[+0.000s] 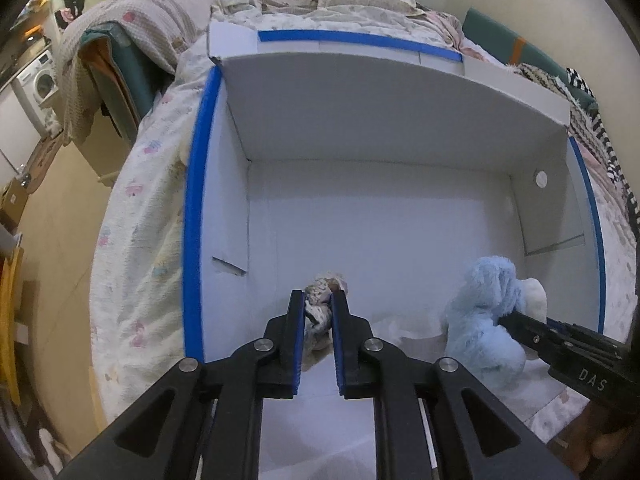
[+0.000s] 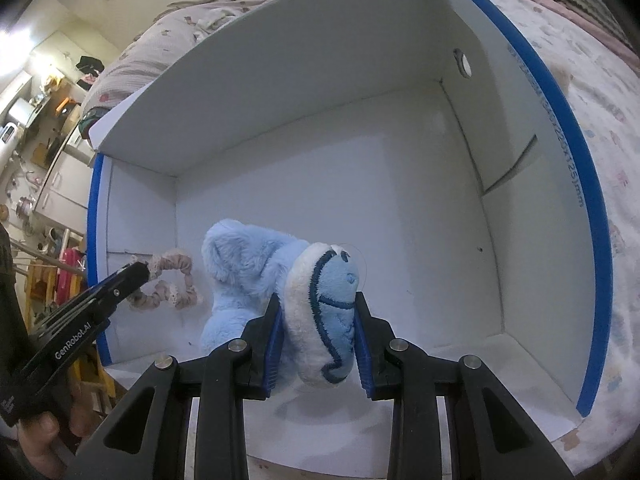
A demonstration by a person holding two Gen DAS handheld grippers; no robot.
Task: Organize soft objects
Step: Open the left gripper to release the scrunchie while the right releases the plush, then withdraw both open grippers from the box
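Left wrist view: a scrunchie (image 1: pixel 320 304) is pinched in the left claw (image 1: pixel 319 308) and a plush toy (image 2: pixel 320 312) clamped by the right claw (image 2: pixel 318 320), both lowered near the box's (image 1: pixel 360 100) front edge for placing inside.

Fluffy plush toy (image 2: pixel 248 264); ruffled cloth scrunchie (image 2: pixel 172 284); smooth matt cardboard box (image 2: pixel 360 184).

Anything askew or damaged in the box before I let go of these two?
Nothing stands out. The white box sits squarely on the bed, its walls intact. The scrunchie in the left gripper and the blue plush toy in the right gripper look undamaged.
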